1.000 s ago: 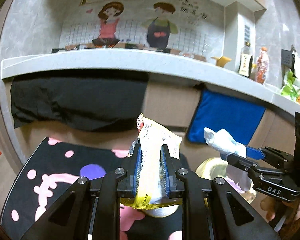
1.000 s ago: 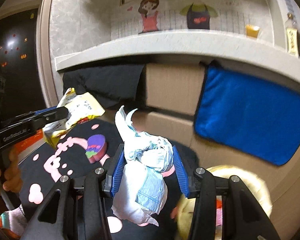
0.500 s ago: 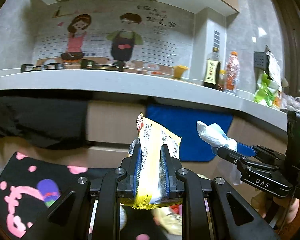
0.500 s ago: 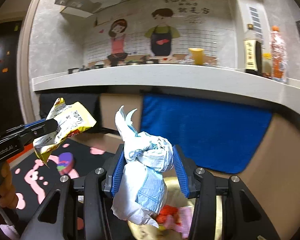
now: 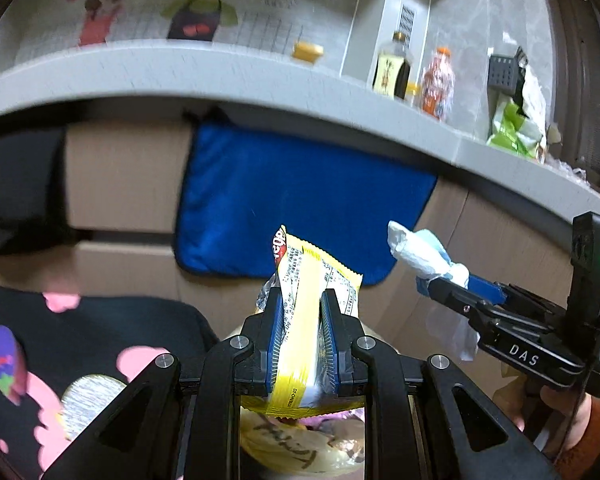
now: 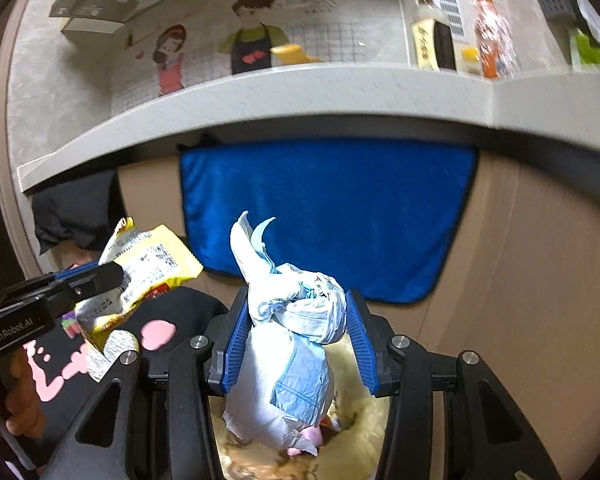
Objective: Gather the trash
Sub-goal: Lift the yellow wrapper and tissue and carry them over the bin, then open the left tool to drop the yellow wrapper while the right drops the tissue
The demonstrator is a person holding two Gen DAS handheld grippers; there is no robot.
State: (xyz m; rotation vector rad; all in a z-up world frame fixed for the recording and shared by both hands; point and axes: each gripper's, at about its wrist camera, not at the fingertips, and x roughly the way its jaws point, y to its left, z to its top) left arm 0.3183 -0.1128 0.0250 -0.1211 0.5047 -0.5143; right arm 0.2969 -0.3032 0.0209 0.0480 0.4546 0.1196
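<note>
Grey kitchen desk (image 5: 220,76) far; yellow-lined bin (image 6: 364,432) directly beneath both tongs: left tongs (image 5: 302,340) pinch yellow wrapper (image 5: 304,304), right tongs (image 6: 296,344) pinch crumpled tissue (image 6: 296,328)

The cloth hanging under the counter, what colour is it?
The cloth is solid bright blue, clearest in the right wrist view.

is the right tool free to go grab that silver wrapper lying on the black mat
Probably not yet. The right tool is clamped on a wad of white and blue tissue, so its jaws are full. The silver wrapper lies uncovered on the mat.
</note>
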